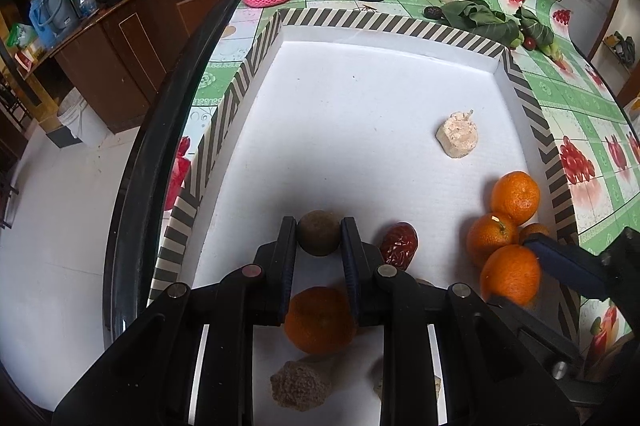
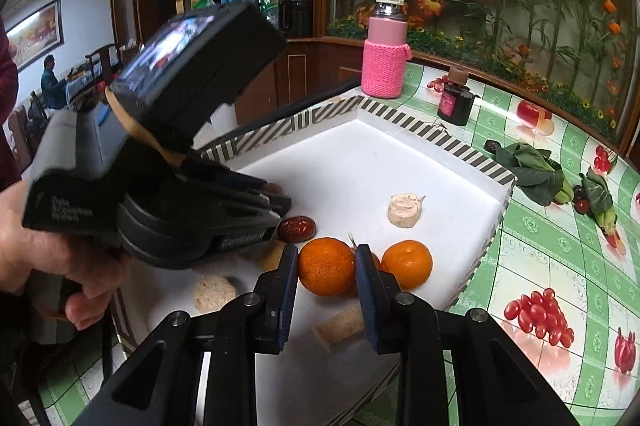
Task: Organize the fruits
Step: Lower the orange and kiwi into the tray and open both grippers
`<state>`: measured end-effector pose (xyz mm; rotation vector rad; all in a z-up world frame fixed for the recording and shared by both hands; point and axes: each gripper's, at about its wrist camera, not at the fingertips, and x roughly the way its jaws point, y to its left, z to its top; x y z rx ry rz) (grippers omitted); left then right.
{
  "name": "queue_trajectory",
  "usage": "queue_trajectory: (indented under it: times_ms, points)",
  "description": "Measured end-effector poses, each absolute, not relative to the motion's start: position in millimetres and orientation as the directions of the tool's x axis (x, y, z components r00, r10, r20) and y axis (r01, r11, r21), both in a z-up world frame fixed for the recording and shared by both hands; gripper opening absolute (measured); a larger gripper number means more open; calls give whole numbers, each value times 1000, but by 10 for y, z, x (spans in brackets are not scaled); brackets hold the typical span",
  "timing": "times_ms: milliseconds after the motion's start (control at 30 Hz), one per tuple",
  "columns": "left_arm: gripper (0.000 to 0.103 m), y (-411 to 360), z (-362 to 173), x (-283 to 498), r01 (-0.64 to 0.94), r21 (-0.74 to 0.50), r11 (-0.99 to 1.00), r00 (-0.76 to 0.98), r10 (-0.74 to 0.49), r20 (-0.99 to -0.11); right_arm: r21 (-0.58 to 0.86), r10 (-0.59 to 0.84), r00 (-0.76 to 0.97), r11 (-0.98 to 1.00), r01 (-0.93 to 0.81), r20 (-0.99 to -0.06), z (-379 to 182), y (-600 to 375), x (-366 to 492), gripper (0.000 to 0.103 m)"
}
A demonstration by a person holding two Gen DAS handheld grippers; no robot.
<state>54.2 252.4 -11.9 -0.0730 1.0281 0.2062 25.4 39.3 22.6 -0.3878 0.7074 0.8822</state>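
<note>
L gripper (image 1: 319, 234): jaws narrow, pads pressed on both sides of a small round brown fruit (image 1: 319, 232), so it's clamped on that. Fruit sits at the fingertips, over the white tray floor (image 1: 352, 114), near the tray's left wall. Just right of it a wrinkled red date (image 1: 399, 245) lies on the tray. Under the L fingers, closer to the cam, one mandarin (image 1: 319, 320) plus a crumbly brown lump (image 1: 301, 388).

R gripper (image 2: 326, 266): jaws a bit wider, clenched on an orange mandarin (image 2: 326, 266), pads touching its left & right sides. It's low over the tray's near-right part. A second mandarin (image 2: 408, 264) is just beside, right of the R finger; a third is mostly hidden behind that finger. In the L view the same cluster (image 1: 514, 198) shows by the right wall w/ the R finger on the frontmost one.

Farther out: pale chunk (image 2: 405, 209) alone mid-tray, well apart from the mandarins. Striped tray rim (image 2: 452, 142). Beyond the tray on the green fruit-print tablecloth (image 2: 560, 246): pink knit-sleeved bottle (image 2: 385, 60), dark jar (image 2: 454, 102), leafy greens (image 2: 532, 166). The hand (image 2: 48, 254) holding the L gripper is at left in the R view.
</note>
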Motion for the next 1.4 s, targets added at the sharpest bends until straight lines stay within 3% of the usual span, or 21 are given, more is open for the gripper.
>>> queue_trajectory:
  times_ms: [1133, 1300, 1400]
  points:
    - [21, 2487, -124, 529, -189, 44, 981, 505, 136, -852, -31, 529, 427, 602, -798, -734, 118, 382, 270, 28]
    - [23, 2473, -126, 522, -197, 53, 979, 501, 147, -853, -24, 530, 406, 586, -810, -744, 113, 409, 254, 40]
    - [23, 2471, -126, 513, -197, 48, 979, 499, 143, -855, -24, 529, 405, 586, -810, -746, 116, 407, 238, 41]
